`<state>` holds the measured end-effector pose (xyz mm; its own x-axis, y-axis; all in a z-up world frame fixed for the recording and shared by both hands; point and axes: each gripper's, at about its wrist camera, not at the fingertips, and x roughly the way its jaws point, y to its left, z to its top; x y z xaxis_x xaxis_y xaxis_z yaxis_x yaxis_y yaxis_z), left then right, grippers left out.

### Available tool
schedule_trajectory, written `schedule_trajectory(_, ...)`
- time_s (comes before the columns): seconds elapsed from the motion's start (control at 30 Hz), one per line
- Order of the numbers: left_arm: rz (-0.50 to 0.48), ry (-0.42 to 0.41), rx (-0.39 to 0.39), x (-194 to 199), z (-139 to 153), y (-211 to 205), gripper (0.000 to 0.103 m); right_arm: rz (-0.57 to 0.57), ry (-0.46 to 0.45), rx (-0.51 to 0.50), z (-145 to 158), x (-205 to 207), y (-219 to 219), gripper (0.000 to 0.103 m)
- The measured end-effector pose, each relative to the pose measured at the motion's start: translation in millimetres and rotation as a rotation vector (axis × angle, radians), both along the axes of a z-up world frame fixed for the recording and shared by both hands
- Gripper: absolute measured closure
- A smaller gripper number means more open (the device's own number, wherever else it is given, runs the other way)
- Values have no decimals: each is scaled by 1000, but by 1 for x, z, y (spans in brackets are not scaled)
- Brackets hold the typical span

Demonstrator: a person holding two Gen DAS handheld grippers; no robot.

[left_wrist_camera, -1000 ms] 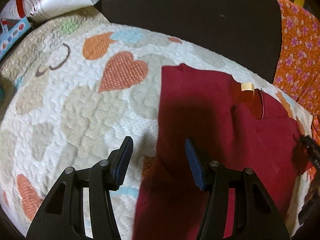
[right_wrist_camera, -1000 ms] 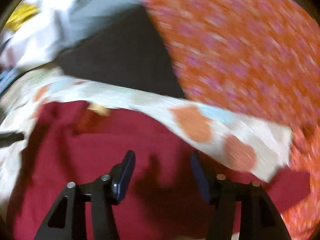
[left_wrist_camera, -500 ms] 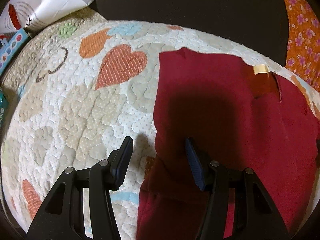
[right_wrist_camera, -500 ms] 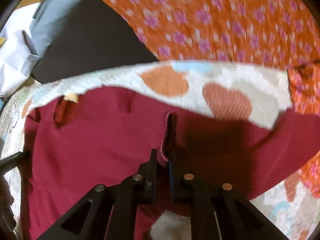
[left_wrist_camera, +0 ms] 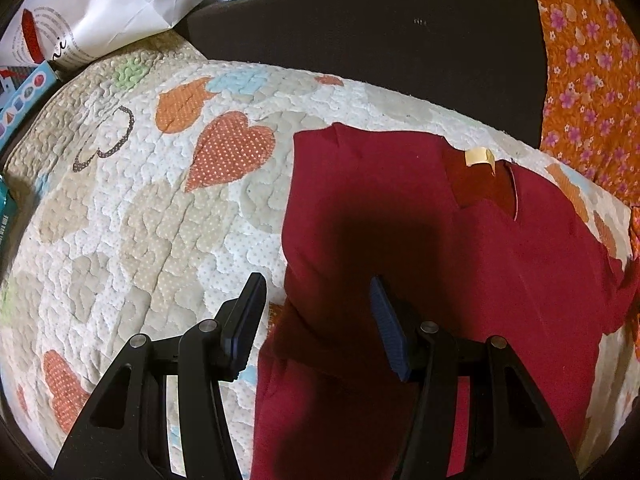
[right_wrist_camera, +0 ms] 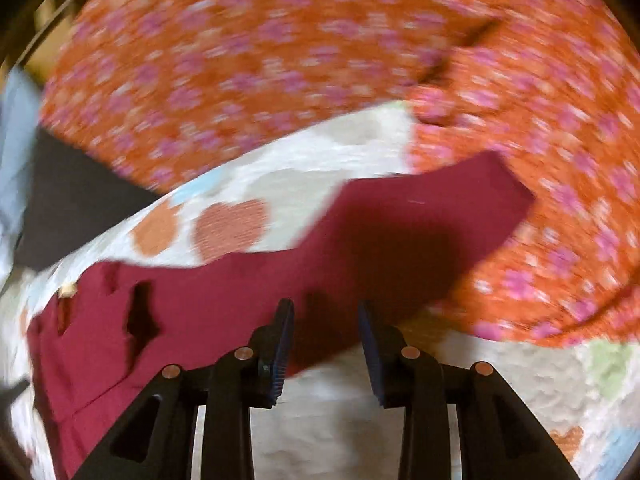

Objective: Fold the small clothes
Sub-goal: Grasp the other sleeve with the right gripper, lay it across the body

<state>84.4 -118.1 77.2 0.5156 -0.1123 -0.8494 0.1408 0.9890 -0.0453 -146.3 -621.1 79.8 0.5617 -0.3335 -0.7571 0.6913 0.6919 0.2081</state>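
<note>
A dark red shirt lies spread on a quilted heart-pattern blanket, its collar with a beige label at the far side. My left gripper is open and empty, hovering over the shirt's left edge. In the blurred right wrist view the shirt lies with one sleeve stretched out to the right onto orange floral cloth. My right gripper is open and empty just above the shirt's near edge below that sleeve.
Orange floral fabric lies at the right and fills the top of the right wrist view. A dark cushion sits behind the blanket. A white paper bag and a colourful box are at the far left.
My right gripper was shut on a fold of the red shirt half a second ago; it is now open, has swung right, and the sleeve lies stretched out. The left gripper barely moved.
</note>
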Motion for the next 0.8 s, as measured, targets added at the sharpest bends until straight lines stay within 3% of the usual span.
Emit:
schedule_trajectory(0.1,-3,2,9,0,-3,-3,49,-66,-36,82,-9,-19,-24,71)
schedule_trajectory(0.2,-11,13,14,1,-7,-7,49,-46,-128,106,5,-19,-28,71)
schedule_trajectory(0.3,-30,16,24,0,-9,-11,49,-22,-80,81,20,3,-27,69)
schedule_trajectory(0.37,-36,8,27,-2,-7,-12,49,-76,-51,58,25,7,-35,69)
schedule_trajectory(0.47,-35,0,21,-2,-5,-11,49,-221,-119,76,29,-23,-61,67)
schedule_trajectory(0.67,-46,11,27,-2,-10,-17,49,-297,-181,242,-4,-66,-105,67)
schedule_trajectory(0.8,-58,15,41,-4,-13,-22,49,-242,-293,317,-12,-60,-109,68)
